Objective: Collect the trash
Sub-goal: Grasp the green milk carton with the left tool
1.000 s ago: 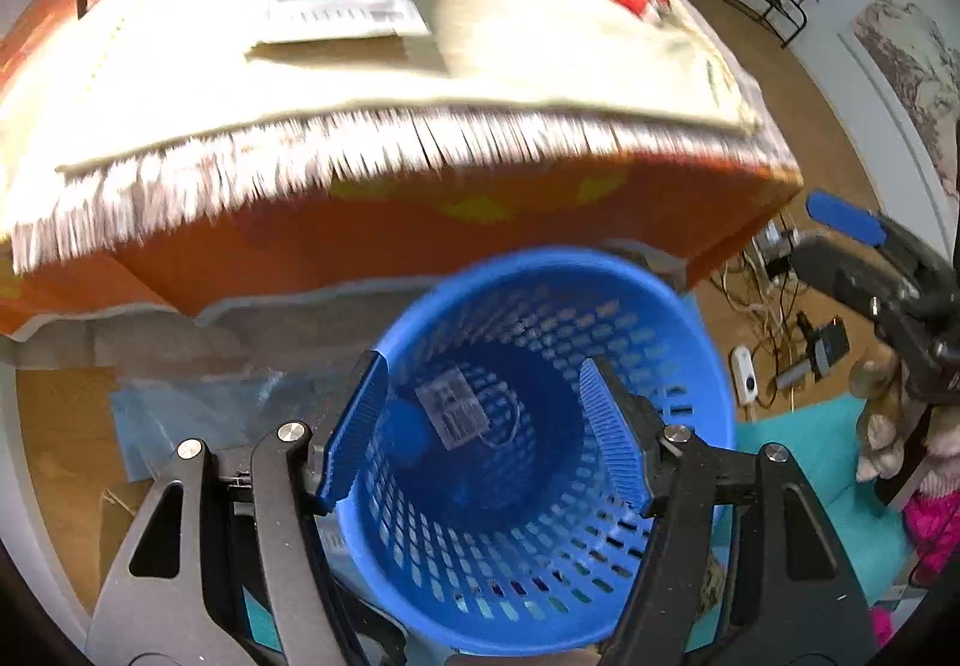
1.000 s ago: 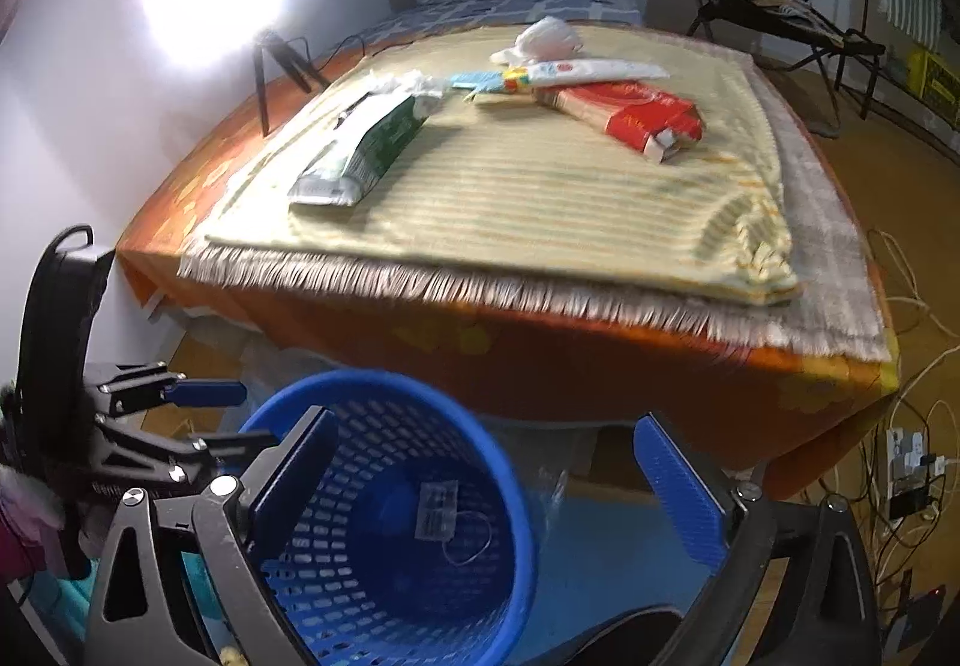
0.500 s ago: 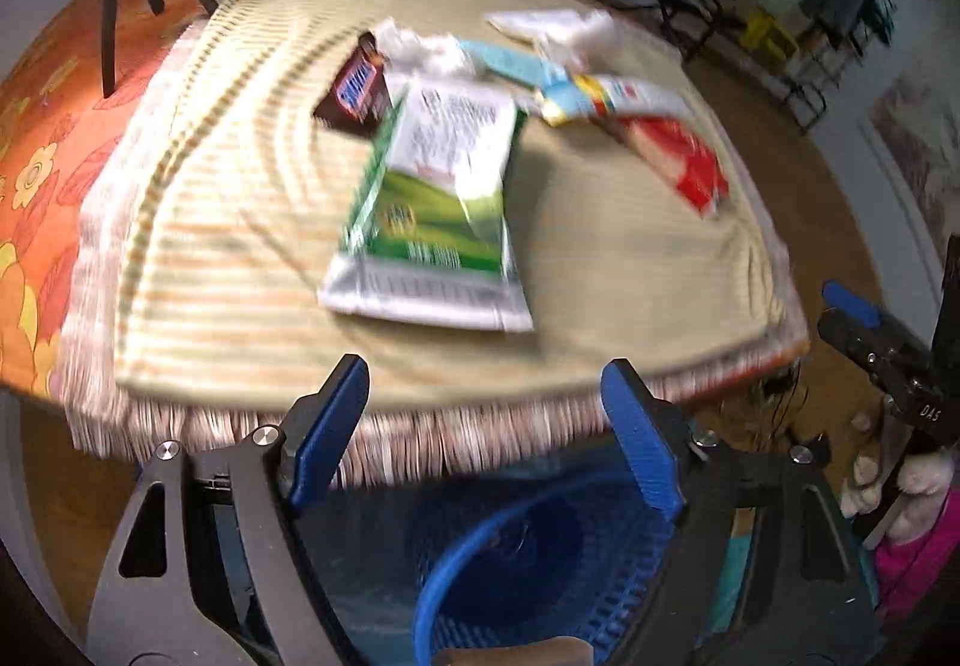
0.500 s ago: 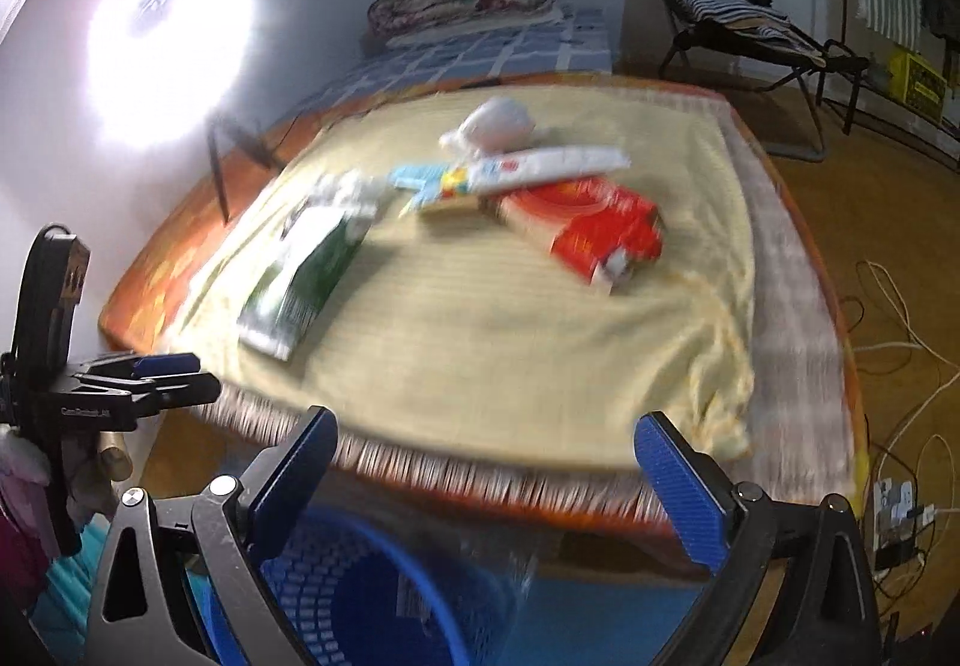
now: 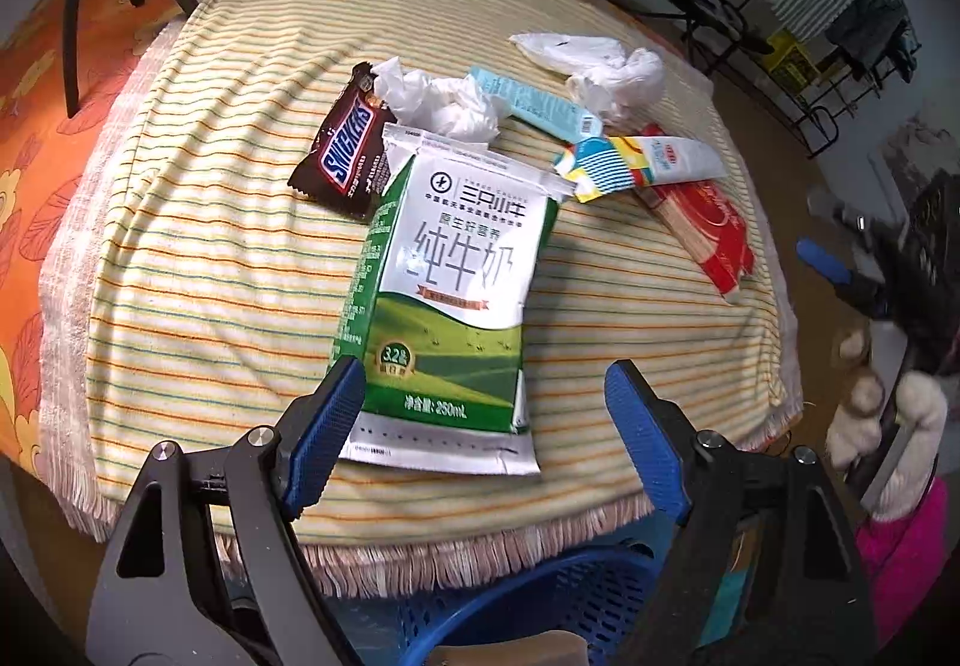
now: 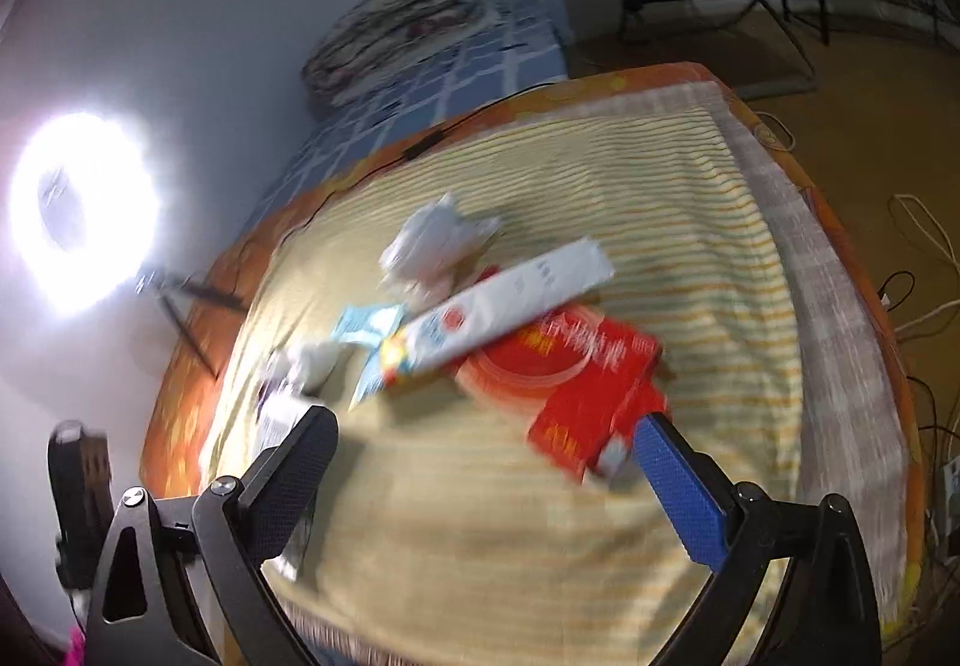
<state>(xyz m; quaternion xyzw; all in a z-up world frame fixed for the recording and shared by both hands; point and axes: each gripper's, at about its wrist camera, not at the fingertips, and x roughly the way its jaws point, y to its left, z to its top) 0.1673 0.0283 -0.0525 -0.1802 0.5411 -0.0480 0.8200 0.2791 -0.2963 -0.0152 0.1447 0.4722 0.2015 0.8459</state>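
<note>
We judge the milk carton (image 5: 447, 300) at the centre of the left view, flat on the striped cloth (image 5: 198, 270), empty, light and crushable; best pinched across its near bottom edge. Our left tool (image 5: 486, 426) tilts down over it, jaws spread and empty. Our right tool (image 6: 486, 462), also spread and empty, points at the red packet (image 6: 576, 384).

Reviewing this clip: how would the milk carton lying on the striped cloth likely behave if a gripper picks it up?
The milk carton lies flat with a creased, opened top, so it is probably empty, light, and likely to crush rather than resist. Its glossy print suggests it may slip. Lying flat, it should not roll.
</note>
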